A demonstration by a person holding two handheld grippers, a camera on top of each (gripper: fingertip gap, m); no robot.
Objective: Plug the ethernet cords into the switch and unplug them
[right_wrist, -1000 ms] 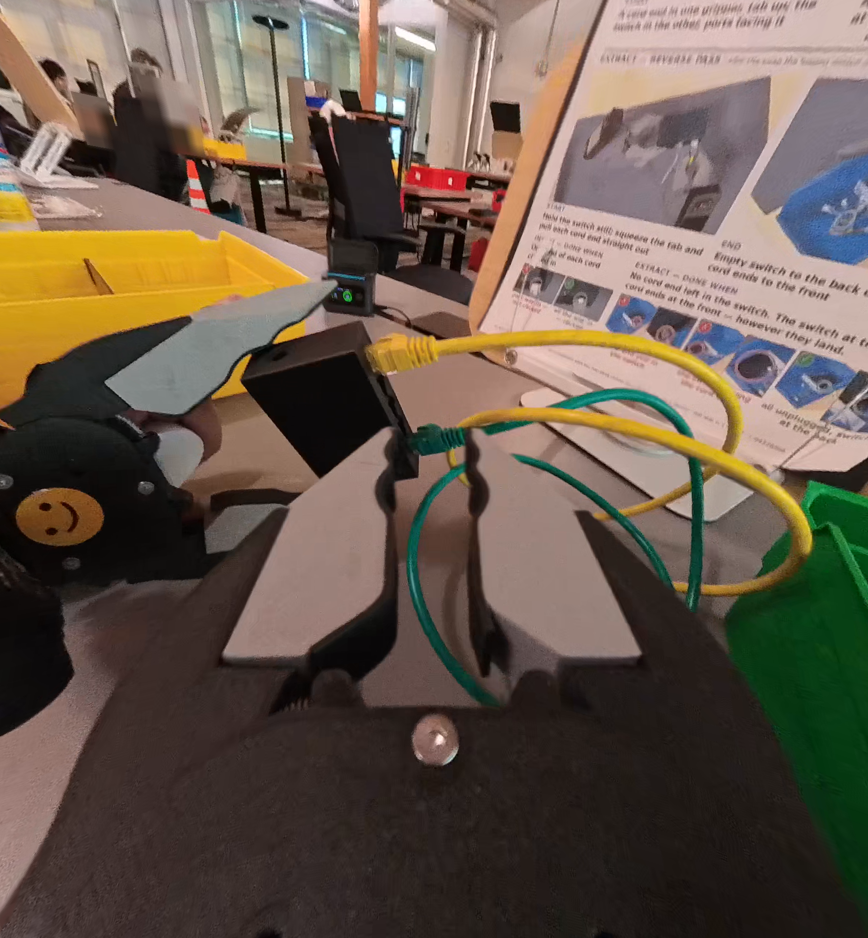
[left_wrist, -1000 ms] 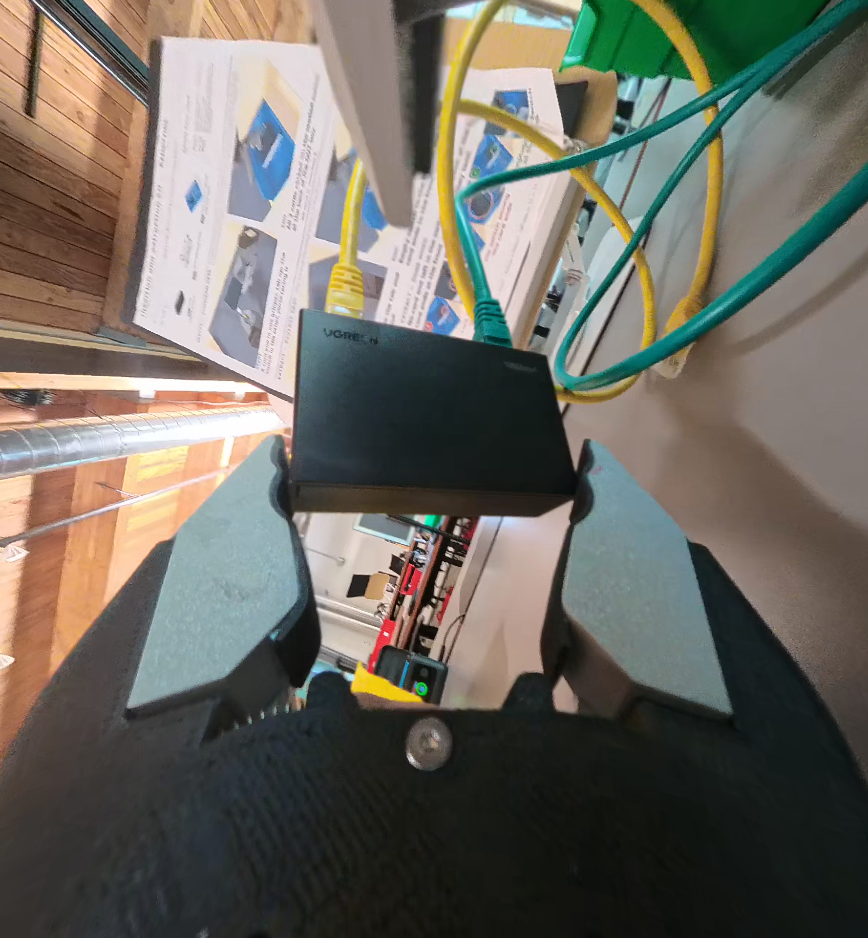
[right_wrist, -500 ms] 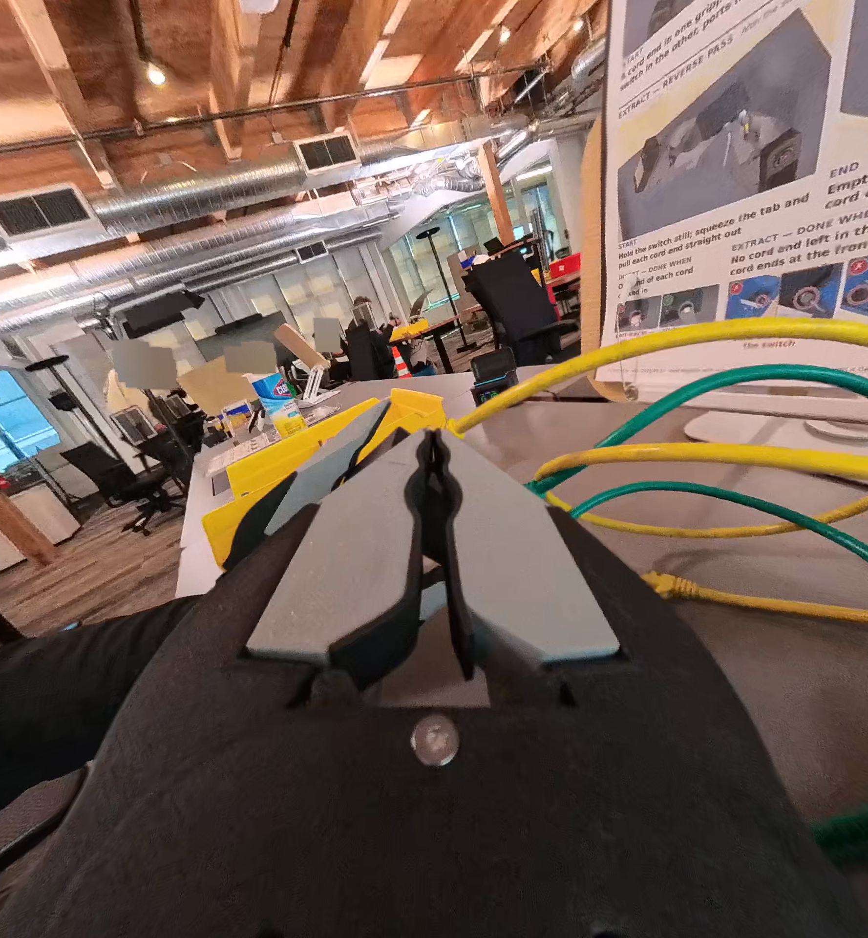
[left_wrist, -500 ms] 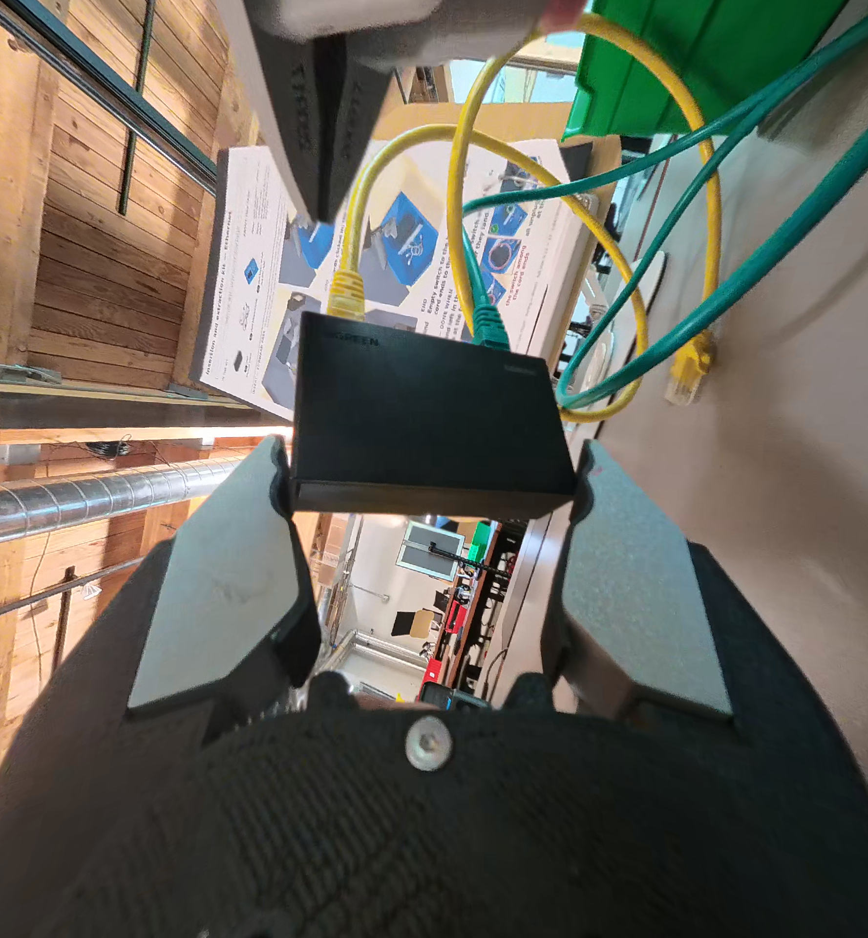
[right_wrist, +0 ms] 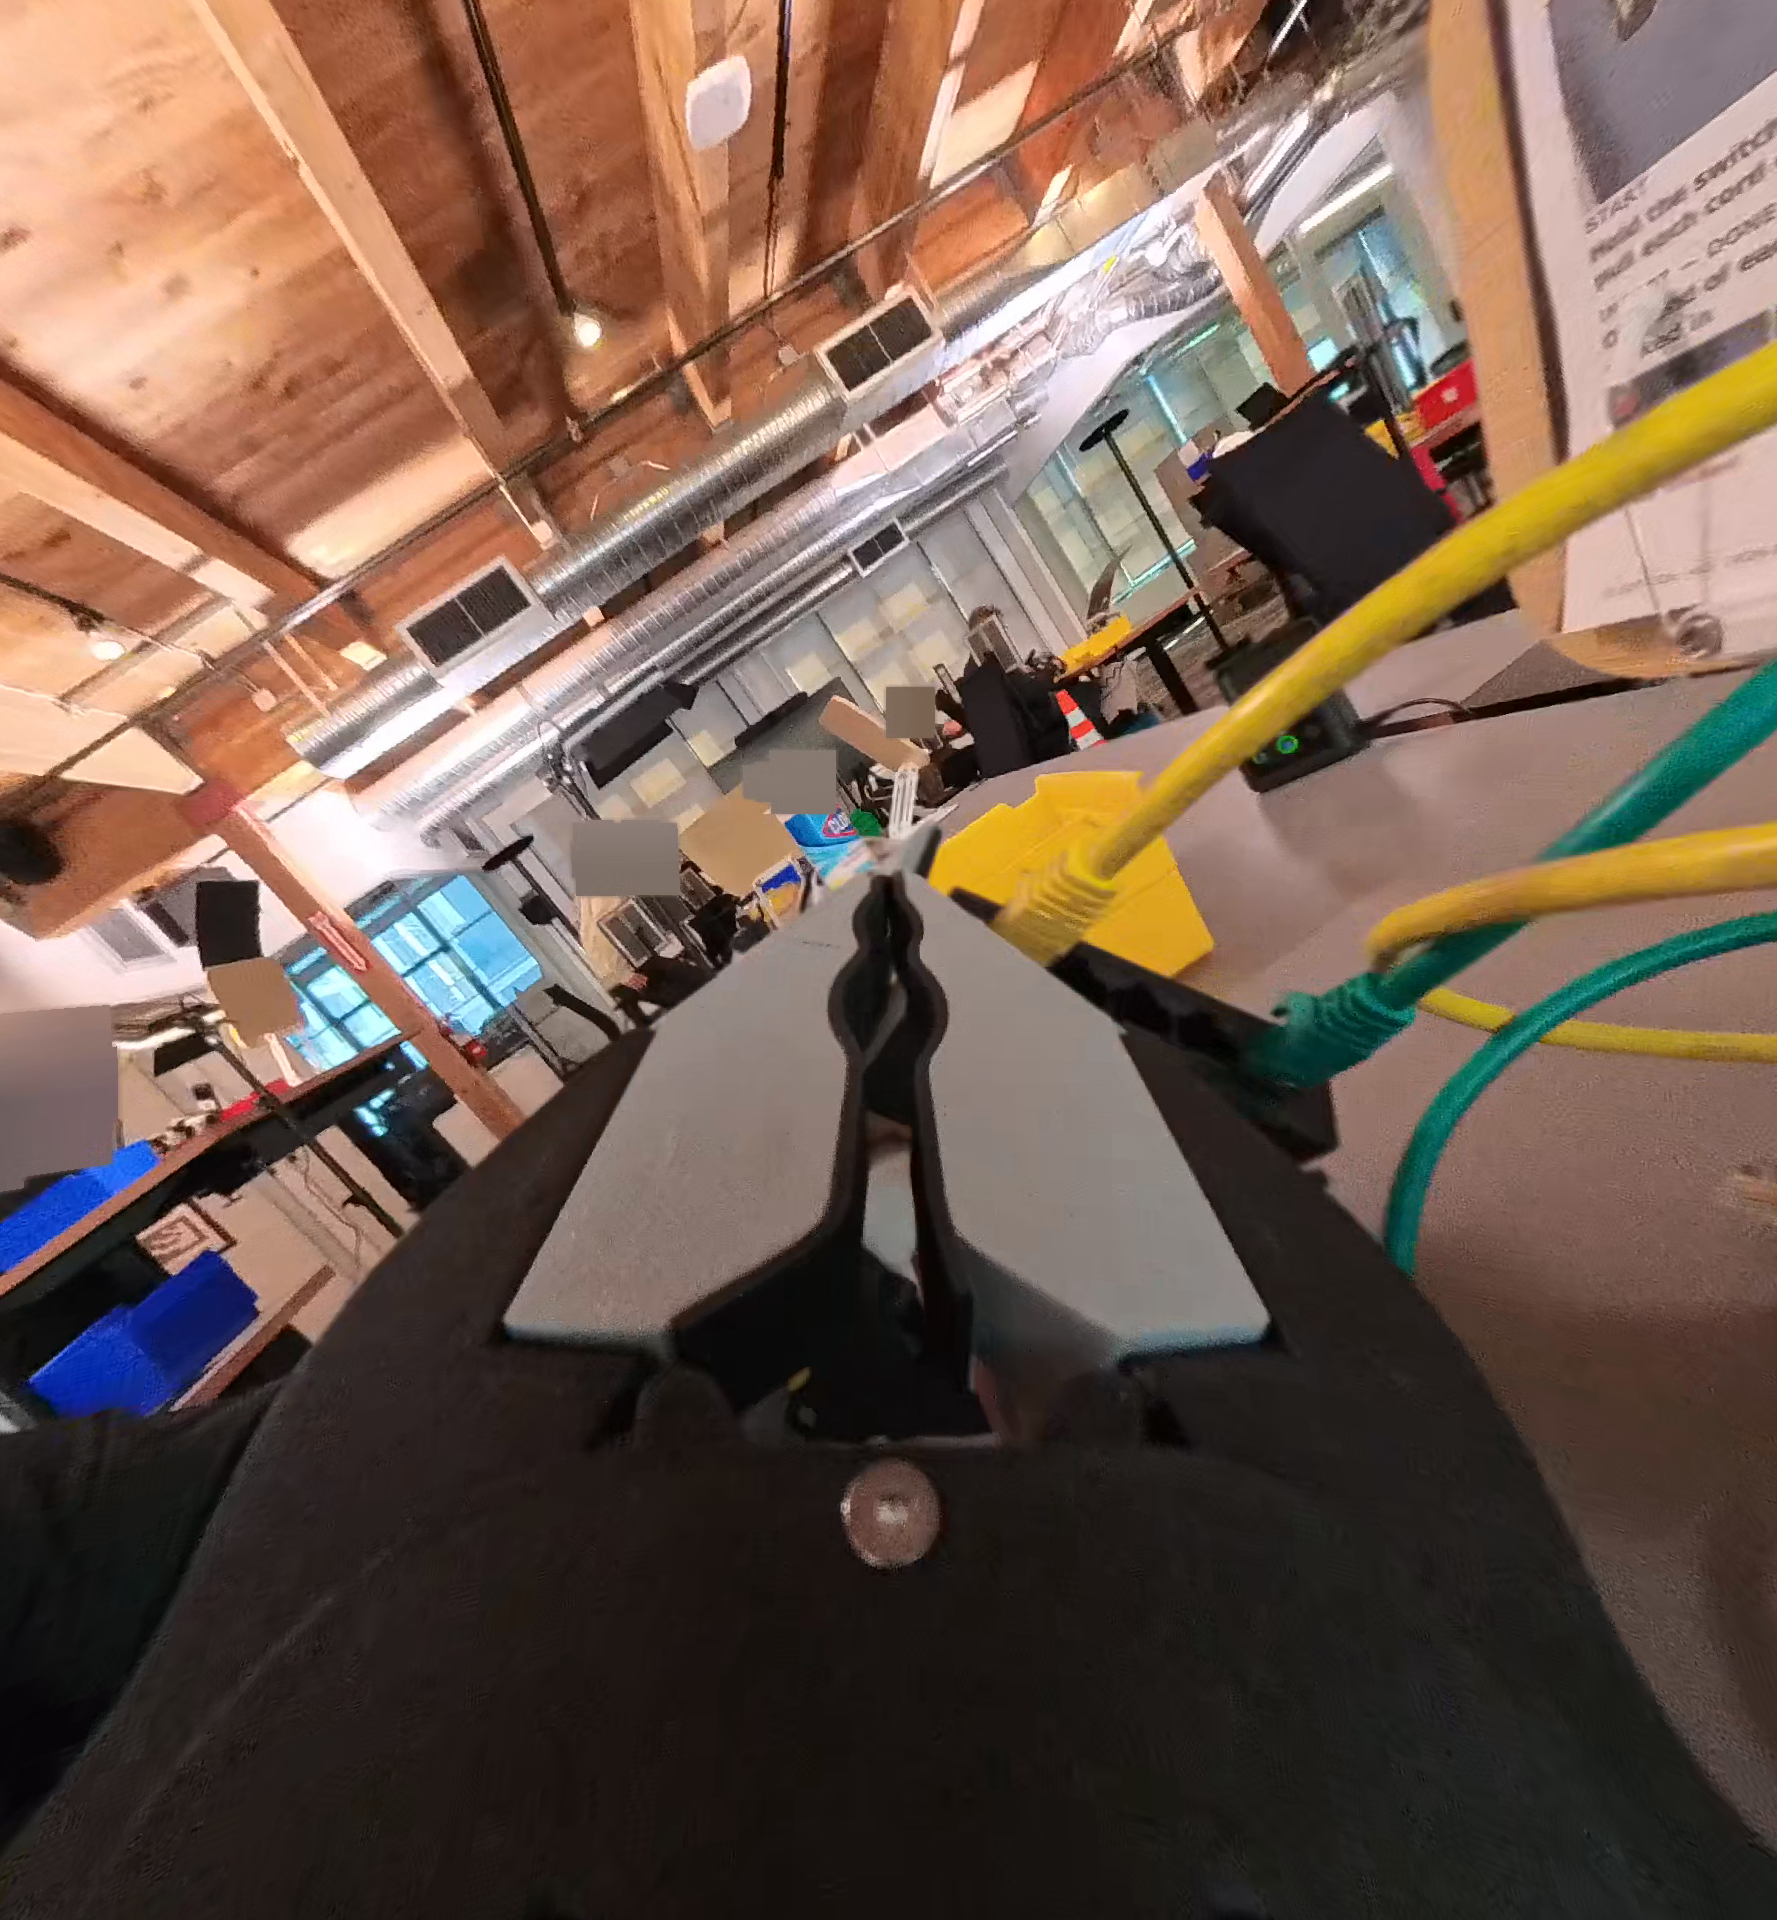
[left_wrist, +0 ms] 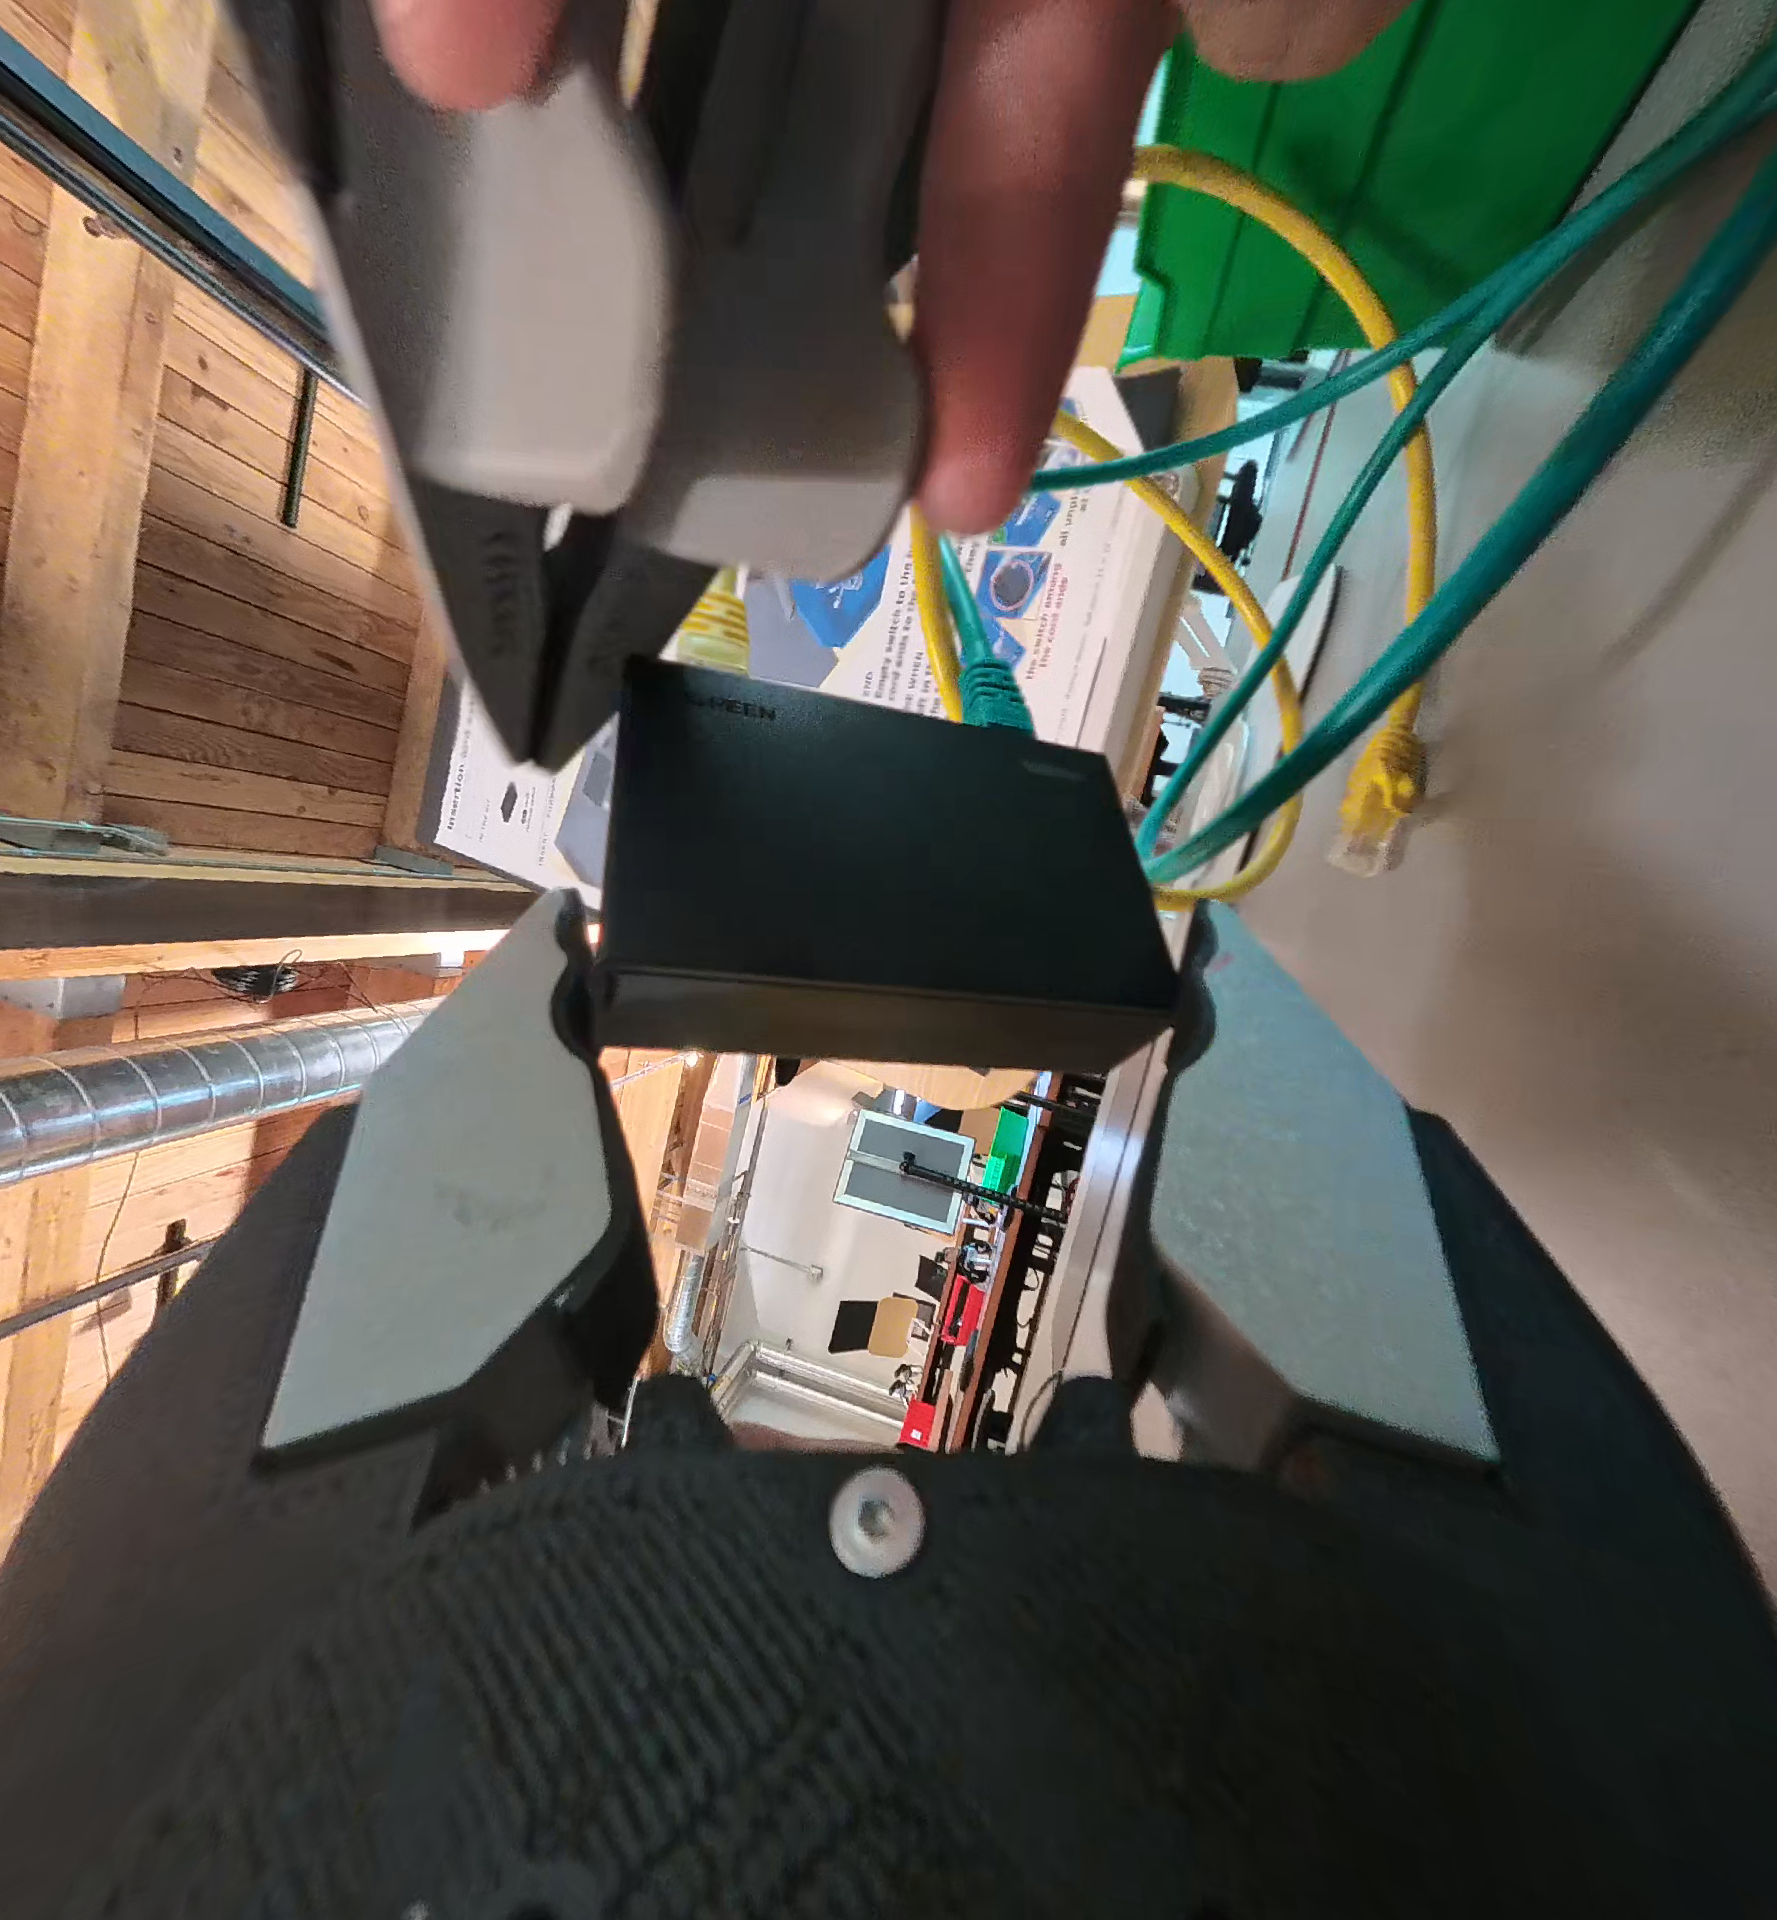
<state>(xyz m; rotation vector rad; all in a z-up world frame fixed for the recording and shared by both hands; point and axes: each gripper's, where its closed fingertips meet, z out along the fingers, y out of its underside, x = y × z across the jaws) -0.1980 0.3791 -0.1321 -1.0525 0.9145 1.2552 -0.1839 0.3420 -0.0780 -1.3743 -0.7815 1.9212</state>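
L gripper [left_wrist: 879, 977] clamps the flat black plastic network switch [left_wrist: 863, 831] by its sides, held off the grey tabletop [left_wrist: 1642, 935]. Yellow ethernet cord [right_wrist: 1279, 717] & green ethernet cord [right_wrist: 1331, 1029] sit plugged in its ports. R gripper [right_wrist: 889, 904] pinched closed w/ nothing between, tips just beside the switch's corner.

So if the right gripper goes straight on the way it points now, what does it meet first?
Probably nothing near: past the shut right gripper only the far room shows. The switch and yellow plug lie just right of that line.
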